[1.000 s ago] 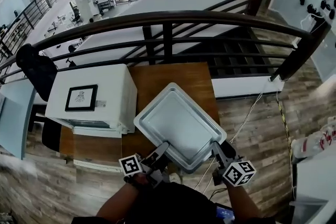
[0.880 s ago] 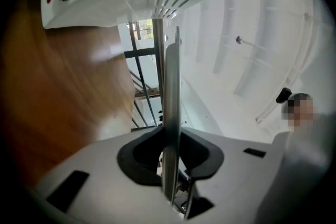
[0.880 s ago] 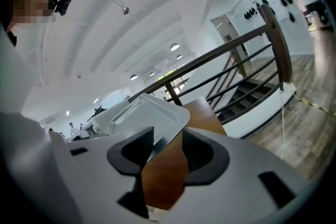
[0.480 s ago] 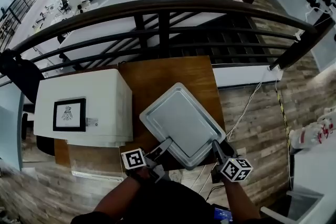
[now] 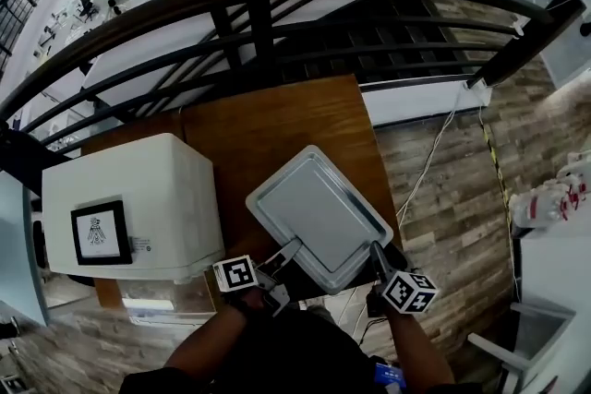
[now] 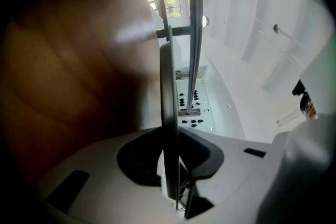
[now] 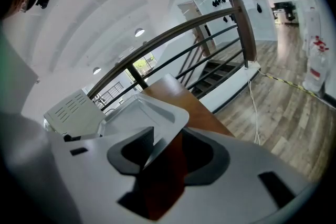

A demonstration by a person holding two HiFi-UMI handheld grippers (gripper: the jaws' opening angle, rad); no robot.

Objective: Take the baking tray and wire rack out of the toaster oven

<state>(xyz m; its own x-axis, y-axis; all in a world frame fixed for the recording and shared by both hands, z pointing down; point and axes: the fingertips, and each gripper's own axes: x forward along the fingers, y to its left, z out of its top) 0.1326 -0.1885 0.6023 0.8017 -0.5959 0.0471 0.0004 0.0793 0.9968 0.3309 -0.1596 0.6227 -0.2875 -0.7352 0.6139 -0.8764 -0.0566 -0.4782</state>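
My left claw [image 5: 284, 254] and right claw [image 5: 376, 255] each pinch the baking tray's [image 5: 319, 215] near rim over the table's [image 5: 277, 129] right edge. I judge it stiff, light and slick, so grip the rim.

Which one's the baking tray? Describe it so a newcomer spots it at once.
On the brown wooden table, a white toaster oven sits at the left. Just right of it is the baking tray, its near edge pinched by the left gripper and the right gripper. It is the only shallow silver-grey rectangle, with rounded corners and a raised rim.
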